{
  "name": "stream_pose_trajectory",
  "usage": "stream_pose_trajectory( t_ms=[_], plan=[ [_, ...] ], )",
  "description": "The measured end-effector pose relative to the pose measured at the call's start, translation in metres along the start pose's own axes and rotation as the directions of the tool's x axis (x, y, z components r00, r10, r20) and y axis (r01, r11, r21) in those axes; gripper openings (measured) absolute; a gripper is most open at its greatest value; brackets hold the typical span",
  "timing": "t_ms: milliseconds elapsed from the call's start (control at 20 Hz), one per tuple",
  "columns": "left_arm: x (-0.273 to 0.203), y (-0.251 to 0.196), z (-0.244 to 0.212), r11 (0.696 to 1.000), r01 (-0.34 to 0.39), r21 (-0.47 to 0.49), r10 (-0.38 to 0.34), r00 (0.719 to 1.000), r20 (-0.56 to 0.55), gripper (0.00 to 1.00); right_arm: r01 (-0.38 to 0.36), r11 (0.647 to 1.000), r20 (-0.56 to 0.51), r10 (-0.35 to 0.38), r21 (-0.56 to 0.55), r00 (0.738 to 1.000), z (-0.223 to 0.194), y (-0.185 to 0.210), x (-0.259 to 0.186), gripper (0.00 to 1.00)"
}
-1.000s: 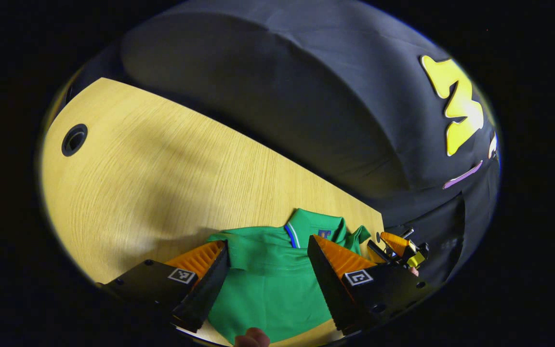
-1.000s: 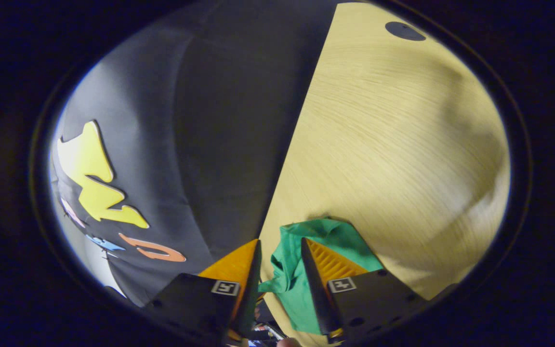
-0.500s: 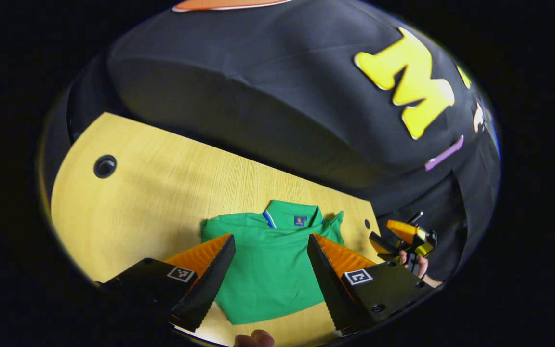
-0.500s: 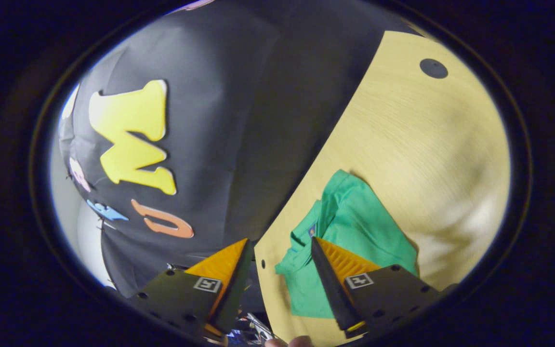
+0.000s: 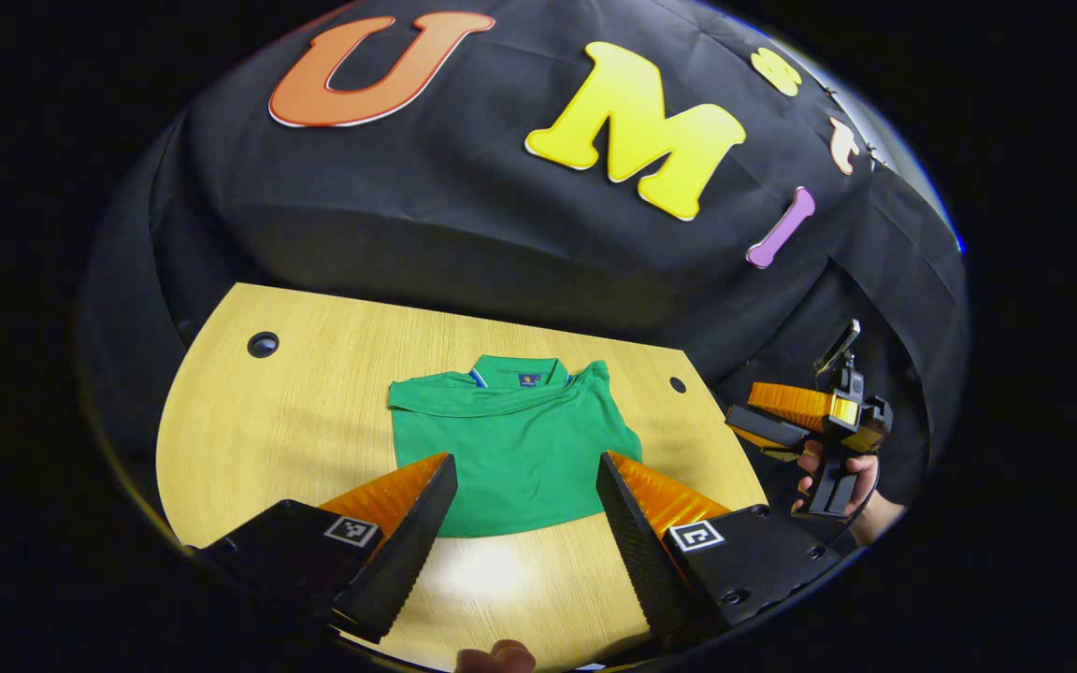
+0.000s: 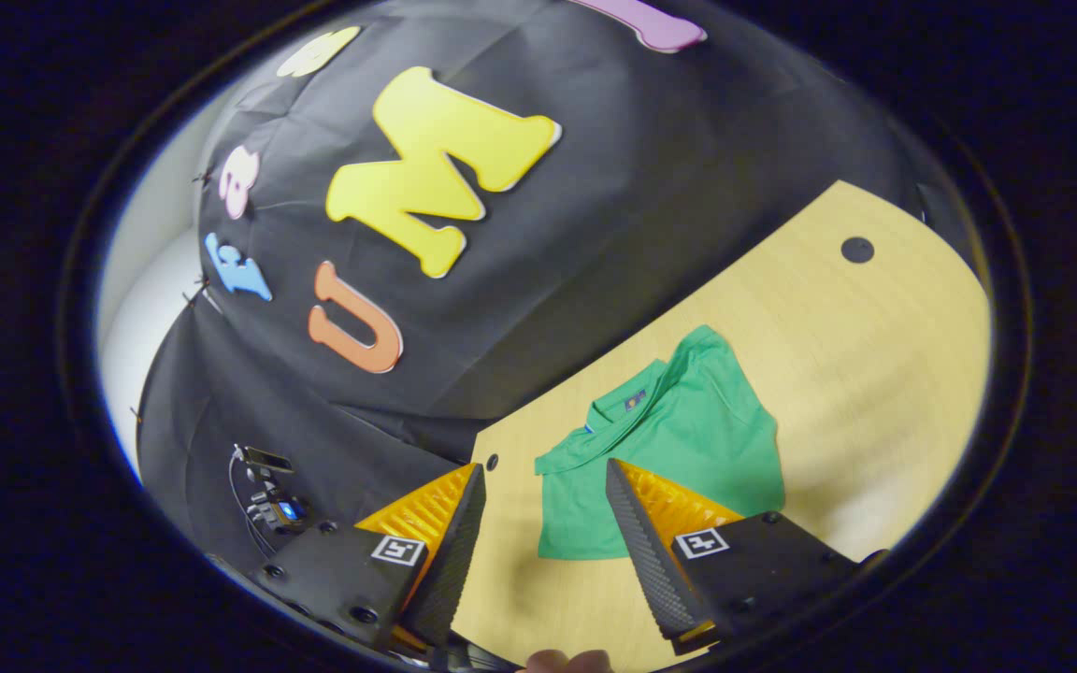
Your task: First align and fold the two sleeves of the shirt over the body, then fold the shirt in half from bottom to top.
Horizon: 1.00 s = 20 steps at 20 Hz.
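A green polo shirt (image 5: 515, 439) lies folded on the wooden table (image 5: 295, 421), collar toward the back wall; it also lies flat in the right gripper view (image 6: 679, 439). My left gripper (image 5: 524, 509) hangs open above the table on the near side of the shirt, holding nothing. My right gripper (image 6: 538, 519) is open too, off the shirt's edge and raised. In the left gripper view the right gripper (image 5: 782, 425) shows held in a hand beyond the table's right end.
Small round holes (image 5: 263, 344) (image 5: 678, 384) sit in the tabletop near its back corners. A stand with small devices (image 6: 267, 491) is by the wall beyond the table's end. A fingertip (image 5: 496, 657) shows at the bottom.
Both grippers pulled back and up from the shirt, which now lies farther off and whole in view. The right gripper let the cloth out from between its fingers.
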<state>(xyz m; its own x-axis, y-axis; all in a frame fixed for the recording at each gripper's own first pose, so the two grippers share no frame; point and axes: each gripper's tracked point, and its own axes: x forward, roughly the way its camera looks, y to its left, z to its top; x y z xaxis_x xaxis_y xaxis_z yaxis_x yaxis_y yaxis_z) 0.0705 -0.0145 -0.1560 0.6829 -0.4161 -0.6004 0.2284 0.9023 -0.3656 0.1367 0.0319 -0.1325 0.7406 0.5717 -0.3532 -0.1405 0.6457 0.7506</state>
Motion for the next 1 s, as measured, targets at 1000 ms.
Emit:
stream_pose_trajectory(
  t_ms=[1000],
  plan=[
    [-0.151, -0.071, -0.02, 0.986, -0.153, 0.073, 0.103, 0.884, 0.457, 0.97, 0.374, 0.784, 0.391, -0.182, -0.495, 0.902, -0.106, 0.097, -0.138, 0.96]
  ],
)
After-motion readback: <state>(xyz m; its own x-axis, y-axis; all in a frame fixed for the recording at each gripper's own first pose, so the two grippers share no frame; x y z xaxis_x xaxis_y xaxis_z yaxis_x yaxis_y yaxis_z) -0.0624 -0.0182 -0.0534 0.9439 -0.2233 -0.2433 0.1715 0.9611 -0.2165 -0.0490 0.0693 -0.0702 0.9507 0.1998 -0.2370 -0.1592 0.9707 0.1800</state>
